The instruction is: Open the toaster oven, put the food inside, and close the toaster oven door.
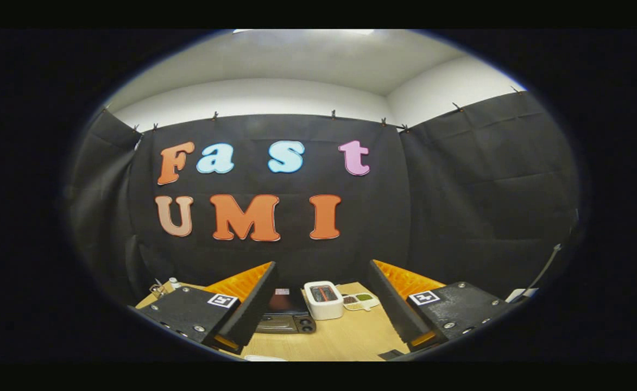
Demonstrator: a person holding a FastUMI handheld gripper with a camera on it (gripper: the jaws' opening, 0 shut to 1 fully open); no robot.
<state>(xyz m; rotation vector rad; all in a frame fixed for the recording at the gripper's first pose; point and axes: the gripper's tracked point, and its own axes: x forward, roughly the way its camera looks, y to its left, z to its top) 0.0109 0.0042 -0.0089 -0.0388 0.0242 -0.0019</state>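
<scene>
you are holding the gripper [318, 304] high above a light wooden tabletop [345, 339], its jaws standing wide apart and gripping nothing, nothing touching either one.

going left to right: at the far left corner of the table, beyond the left finger, a small clear bottle with a white cap [174, 283] is standing near some small items too blurred to tell. just past the left finger, the dark, low toaster oven [287, 315] is sitting partly hidden behind that finger; its front panel with two round knobs is facing you, and its door is looking closed, though you cannot be sure from up here.

just beside the oven, in the gap between the fingers, a white rounded rectangular container [323, 300] is sitting with dark and reddish food inside. next to it, near the right finger, a small pale divided tray [360, 300] is lying flat, holding brown and green contents. beyond the right finger, a thin grey cable [545, 270] is running up against the booth wall.
</scene>
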